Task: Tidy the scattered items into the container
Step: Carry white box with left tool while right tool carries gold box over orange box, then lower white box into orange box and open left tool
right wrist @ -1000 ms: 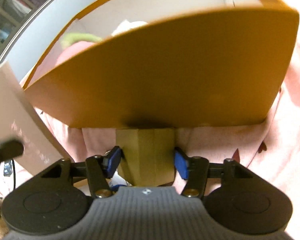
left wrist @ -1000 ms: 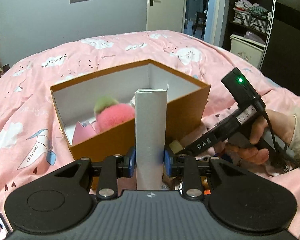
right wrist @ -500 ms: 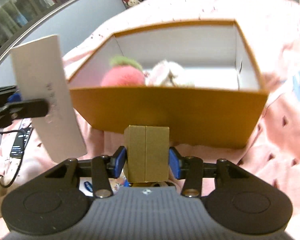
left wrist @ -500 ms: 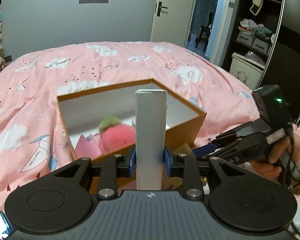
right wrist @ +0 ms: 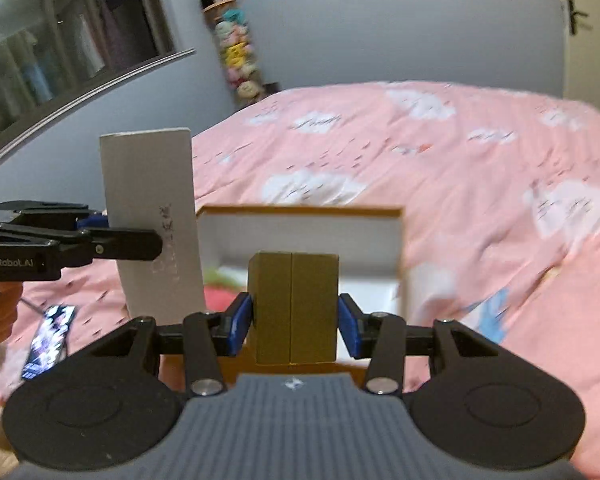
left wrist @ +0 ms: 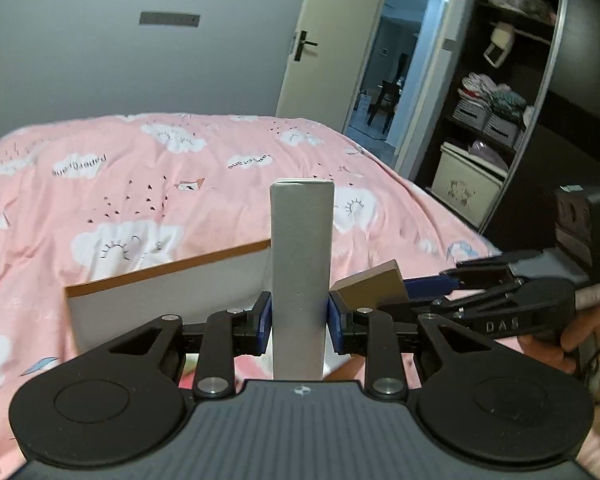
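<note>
Left fingers (left wrist: pixel 263 320): blue pads pressed on both sides of a tall grey-white carton (left wrist: pixel 302 276), held upright at lower centre of the left wrist view.
Left gripper (left wrist: pixel 299 320): clamped on that carton; seen again at mid left of the right wrist view, gripping the carton's flat side (right wrist: pixel 152 220).
Right fingers (right wrist: pixel 239 322): blue pads set against both sides of a small olive-brown box (right wrist: pixel 293 307), lower centre of the right wrist view.
Right gripper (right wrist: pixel 294 322): narrow hold on the brown box after closing a little further within the last second; also visible at right of the left wrist view, the brown box (left wrist: pixel 370 288) at its tip just right of the carton.
Container (right wrist: pixel 300 236): orange cardboard box with white inner walls, open top, on the bed just behind the held brown box; far rim (left wrist: pixel 168 270) at centre left of the left wrist view.
Inside container: a pink and green soft shape (right wrist: pixel 220 288), blurred, low at its left.
Bedspread (left wrist: pixel 140 184): pink with white clouds, across the middle of both views.
Phone (right wrist: pixel 48 340): lit screen, lying on the bedspread at lower left of the right wrist view.
Person's hand (left wrist: pixel 560 344): wrapped on the right gripper's handle, right edge of the left wrist view.
</note>
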The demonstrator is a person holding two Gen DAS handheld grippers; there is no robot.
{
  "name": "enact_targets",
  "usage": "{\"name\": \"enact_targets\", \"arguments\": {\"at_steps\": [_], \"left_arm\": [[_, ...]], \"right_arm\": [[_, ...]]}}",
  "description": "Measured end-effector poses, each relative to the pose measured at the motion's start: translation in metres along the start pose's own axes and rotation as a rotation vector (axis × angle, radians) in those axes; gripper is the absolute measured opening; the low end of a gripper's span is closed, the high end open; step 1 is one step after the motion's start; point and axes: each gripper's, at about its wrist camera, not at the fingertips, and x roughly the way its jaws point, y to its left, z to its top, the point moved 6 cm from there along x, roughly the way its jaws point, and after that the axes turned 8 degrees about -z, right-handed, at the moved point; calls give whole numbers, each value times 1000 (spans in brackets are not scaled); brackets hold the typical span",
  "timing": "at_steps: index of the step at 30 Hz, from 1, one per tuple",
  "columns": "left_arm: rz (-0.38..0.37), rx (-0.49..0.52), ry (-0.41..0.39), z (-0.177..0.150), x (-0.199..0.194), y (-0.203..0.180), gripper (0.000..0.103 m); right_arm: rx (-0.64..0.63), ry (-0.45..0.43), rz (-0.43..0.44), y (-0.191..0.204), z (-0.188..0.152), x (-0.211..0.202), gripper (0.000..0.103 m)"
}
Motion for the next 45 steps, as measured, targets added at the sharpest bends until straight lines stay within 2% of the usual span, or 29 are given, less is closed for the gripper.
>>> {"name": "enact_targets", "arguments": {"at_steps": [6, 12, 16, 22, 28, 30, 36, 45], "left_arm": [[-61, -191, 27, 14, 70, 28, 32], [-32, -335, 161, -14, 146, 58, 32], [-64, -426, 218, -32, 176, 65, 32], [-73, -480, 276, -47, 197, 68, 32], [-82, -558, 320, -56, 210, 76, 32], [-86, -556, 337, -57, 214, 76, 32], [-30, -557, 402, -58, 222, 79, 34], [50, -540, 412, -58, 215, 78, 37]], "right_arm": [[7, -19, -92, -22, 22, 16, 49], [19, -21, -145, -37, 22, 27, 49], [7, -16, -182, -46, 22, 37, 49], [0, 11, -221, -57, 18, 49, 49], [7, 26, -217, -59, 13, 57, 49], [4, 32, -217, -58, 12, 59, 49], [-9, 38, -228, -55, 11, 64, 49], [-29, 30, -235, -50, 10, 59, 49]]}}
